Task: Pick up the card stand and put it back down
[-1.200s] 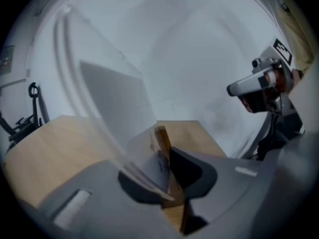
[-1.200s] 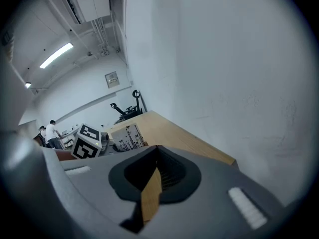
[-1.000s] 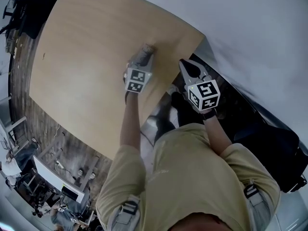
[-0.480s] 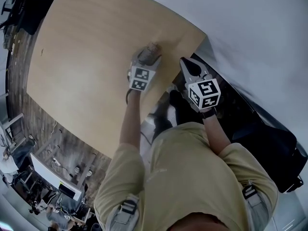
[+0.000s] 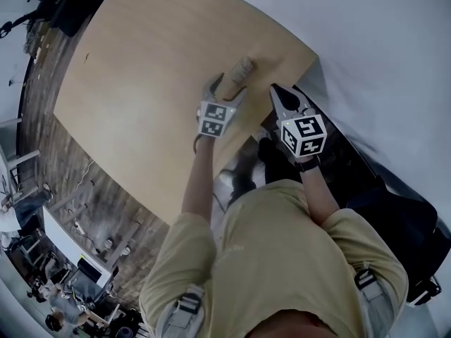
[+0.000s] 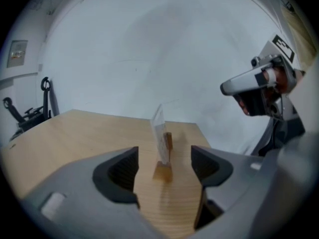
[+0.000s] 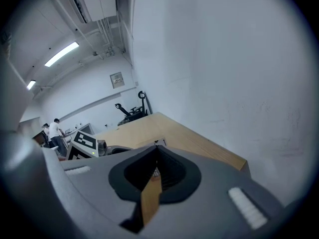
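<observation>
The card stand [image 6: 162, 172], a small wooden block holding an upright clear card, stands on the light wooden table [image 6: 75, 133] near its far right corner. In the head view the card stand [image 5: 241, 70] lies just beyond my left gripper [image 5: 225, 90]. The jaws of the left gripper [image 6: 164, 169] are opening. The stand sits in the gap between them, touching neither pad. My right gripper [image 5: 276, 91] hangs off the table's right edge, shut with nothing in it. In the right gripper view its jaws [image 7: 155, 156] meet in one line.
A white wall [image 5: 380, 41] runs close behind the table's right edge [image 5: 310, 51]. Dark bags [image 5: 394, 210] lie on the floor under my right arm. Desks and people are far off at the lower left [image 5: 63, 287]. The right gripper [image 6: 254, 83] shows at the left gripper view's right.
The left gripper's jaws have spread apart and let go of the card stand, which now stands free on the table. The left gripper has drawn back slightly. The right gripper has barely moved.
</observation>
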### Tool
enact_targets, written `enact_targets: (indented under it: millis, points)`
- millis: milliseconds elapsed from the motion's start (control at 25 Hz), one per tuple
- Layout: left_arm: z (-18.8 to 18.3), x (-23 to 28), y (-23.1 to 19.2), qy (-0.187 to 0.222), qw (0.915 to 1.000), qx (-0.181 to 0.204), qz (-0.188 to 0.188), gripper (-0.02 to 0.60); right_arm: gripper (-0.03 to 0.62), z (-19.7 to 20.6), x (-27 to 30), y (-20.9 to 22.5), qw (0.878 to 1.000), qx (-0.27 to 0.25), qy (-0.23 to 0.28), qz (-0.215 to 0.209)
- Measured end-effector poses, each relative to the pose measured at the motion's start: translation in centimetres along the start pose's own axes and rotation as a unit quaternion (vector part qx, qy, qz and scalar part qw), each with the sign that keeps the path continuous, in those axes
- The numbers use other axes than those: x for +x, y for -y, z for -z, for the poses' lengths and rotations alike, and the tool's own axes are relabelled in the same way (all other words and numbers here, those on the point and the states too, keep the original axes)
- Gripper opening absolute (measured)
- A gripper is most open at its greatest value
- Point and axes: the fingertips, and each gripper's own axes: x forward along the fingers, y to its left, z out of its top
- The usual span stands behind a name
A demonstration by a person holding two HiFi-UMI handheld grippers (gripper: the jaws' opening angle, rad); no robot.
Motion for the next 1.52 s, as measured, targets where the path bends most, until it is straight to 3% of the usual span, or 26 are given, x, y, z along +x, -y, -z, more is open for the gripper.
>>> enact_targets:
  millis: [160, 400, 560, 720, 920, 1080, 1240, 1360, 1440, 1520]
  points:
    - [-0.8, -5.1, 0.3, 0.027, 0.9989, -0.027, -0.028, 0.319, 0.005, -1.1, -0.7, -3.8, 1.0, -0.015, 0.012, -0.021]
    - [-1.0, -14.9, -1.2, 0.061, 0.9911, -0.05, -0.107, 0.26, 0.005, -2.9, -1.3, -11.7, 0.996, -0.048, 0.031, -0.074]
    - [-1.1, -22.2, -2.5, 0.08, 0.9806, -0.064, -0.167, 0.206, 0.005, -4.0, -1.7, -17.3, 0.991, -0.071, 0.038, -0.111]
    - [-2.1, -30.6, -3.2, 0.118, 0.9643, -0.083, -0.222, 0.142, 0.005, -5.7, -2.5, -23.7, 0.981, -0.099, 0.051, -0.157]
    - [-2.8, -41.4, -3.1, 0.154, 0.9372, -0.095, -0.298, 0.078, 0.005, -7.2, -4.3, -32.3, 0.965, -0.134, 0.071, -0.213]
    - [-3.0, -49.3, -2.9, 0.204, 0.9039, -0.113, -0.358, 0.01, 0.004, -7.5, -5.4, -38.6, 0.948, -0.162, 0.086, -0.26]
    - [-2.4, -56.1, -2.6, 0.234, 0.8694, -0.12, -0.418, 0.003, 0.004, -7.6, -6.0, -44.2, 0.931, -0.183, 0.099, -0.301]
    - [0.1, -60.0, -2.7, 0.231, 0.8449, -0.159, -0.456, 0.003, 0.005, -7.2, -6.2, -47.8, 0.919, -0.191, 0.116, -0.323]
    - [1.6, -61.7, -2.6, 0.226, 0.8317, -0.18, -0.474, 0.003, 0.005, -7.2, -6.5, -49.6, 0.913, -0.193, 0.133, -0.333]
    - [2.5, -63.0, -2.2, 0.23, 0.8237, -0.184, -0.485, 0.003, 0.005, -7.1, -6.6, -51.2, 0.907, -0.199, 0.143, -0.342]
